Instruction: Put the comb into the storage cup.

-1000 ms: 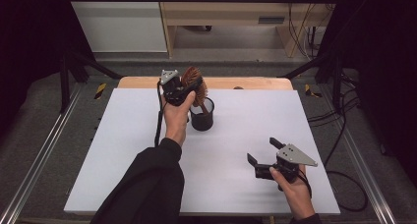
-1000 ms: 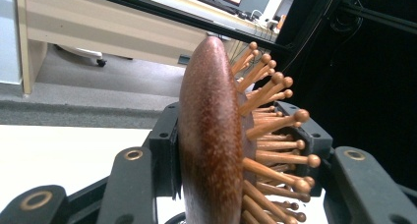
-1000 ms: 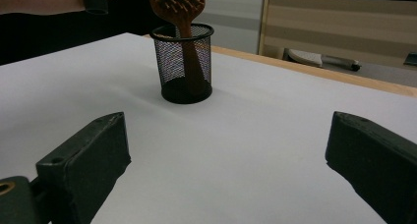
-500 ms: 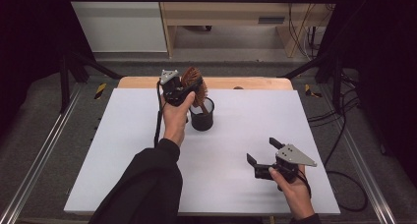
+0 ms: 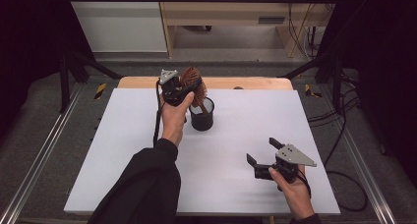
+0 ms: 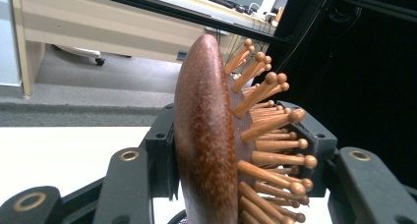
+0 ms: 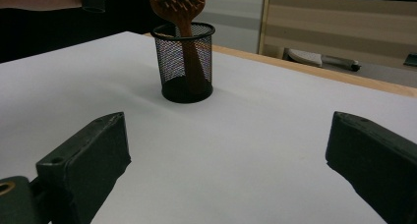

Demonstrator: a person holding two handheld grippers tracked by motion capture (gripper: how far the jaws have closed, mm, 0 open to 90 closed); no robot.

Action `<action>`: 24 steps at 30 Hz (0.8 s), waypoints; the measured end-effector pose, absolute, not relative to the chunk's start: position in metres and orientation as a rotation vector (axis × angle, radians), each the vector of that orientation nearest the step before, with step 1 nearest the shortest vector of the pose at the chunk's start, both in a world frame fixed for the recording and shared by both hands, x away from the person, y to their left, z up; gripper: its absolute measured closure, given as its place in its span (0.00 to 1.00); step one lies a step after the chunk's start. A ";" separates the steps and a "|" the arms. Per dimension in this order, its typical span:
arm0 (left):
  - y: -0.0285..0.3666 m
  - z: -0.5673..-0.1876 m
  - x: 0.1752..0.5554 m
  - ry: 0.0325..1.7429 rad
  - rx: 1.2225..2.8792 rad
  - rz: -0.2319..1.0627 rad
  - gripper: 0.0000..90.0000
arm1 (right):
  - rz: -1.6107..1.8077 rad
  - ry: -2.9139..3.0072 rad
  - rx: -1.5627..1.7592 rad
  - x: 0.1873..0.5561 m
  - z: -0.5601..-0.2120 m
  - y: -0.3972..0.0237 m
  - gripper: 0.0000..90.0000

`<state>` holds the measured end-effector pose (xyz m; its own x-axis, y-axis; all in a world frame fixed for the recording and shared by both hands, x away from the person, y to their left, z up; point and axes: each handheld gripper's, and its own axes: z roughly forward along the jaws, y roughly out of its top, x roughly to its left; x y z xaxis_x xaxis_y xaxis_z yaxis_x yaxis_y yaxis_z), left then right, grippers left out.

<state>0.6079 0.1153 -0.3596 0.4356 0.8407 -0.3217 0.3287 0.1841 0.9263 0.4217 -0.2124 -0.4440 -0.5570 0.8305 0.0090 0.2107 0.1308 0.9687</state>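
Left gripper (image 5: pixel 189 89) pinches brown wooden paddle hairbrush (image 5: pixel 193 84) by its head, handle down inside black mesh cup (image 5: pixel 202 115) at table's far middle; right gripper (image 5: pixel 262 156) spread, near right.

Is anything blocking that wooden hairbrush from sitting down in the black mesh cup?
Nothing visible does. The hairbrush has its handle already inside the mesh cup, with its head between the left gripper's jaws.

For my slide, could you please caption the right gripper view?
Wooden hairbrush standing handle-down in black mesh cup, framed by the open right claw.
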 end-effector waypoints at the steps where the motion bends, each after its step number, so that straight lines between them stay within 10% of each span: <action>1: 0.116 -0.360 0.608 1.131 1.396 0.497 0.52 | 1.451 1.860 1.000 0.422 -0.444 -0.212 0.03; 24: 0.125 -0.363 0.612 1.132 1.423 0.514 0.45 | 1.445 1.865 0.998 0.422 -0.445 -0.212 0.03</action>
<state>0.6120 0.1253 -0.3635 0.4311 0.8511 -0.2996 0.3341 0.1579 0.9292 0.4220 -0.2118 -0.4446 -0.5578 0.8300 0.0048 0.2115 0.1366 0.9678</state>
